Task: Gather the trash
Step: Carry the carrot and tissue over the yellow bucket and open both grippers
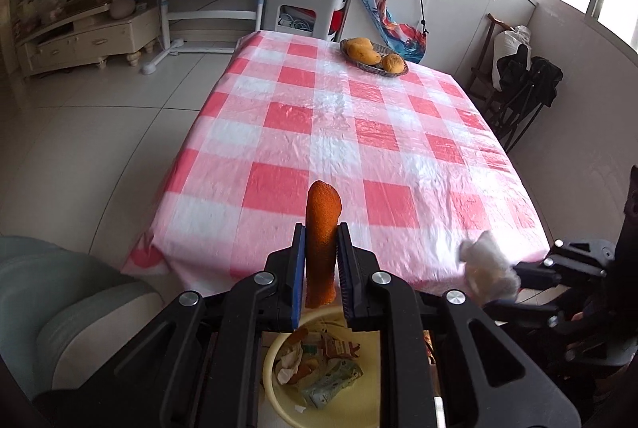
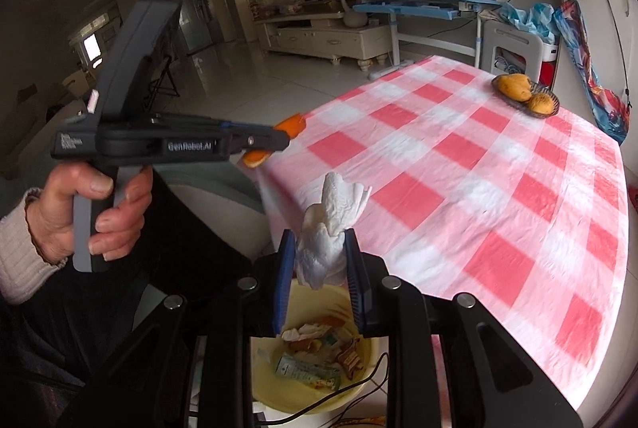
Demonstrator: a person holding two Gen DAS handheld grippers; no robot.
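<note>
Above the yellow bin [image 1: 279, 356], the left gripper [image 1: 321, 260] pinches limp orange peel [image 1: 322, 224] mid-length while the right gripper [image 2: 321, 280] squeezes a light, soft tissue [image 2: 329, 228].

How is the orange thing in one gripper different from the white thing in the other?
The orange peel is a stiff, curved orange strip; the tissue is white, soft and crumpled. The left gripper holds the peel; the right gripper holds the tissue. Both are pinched above the yellow bin.
</note>
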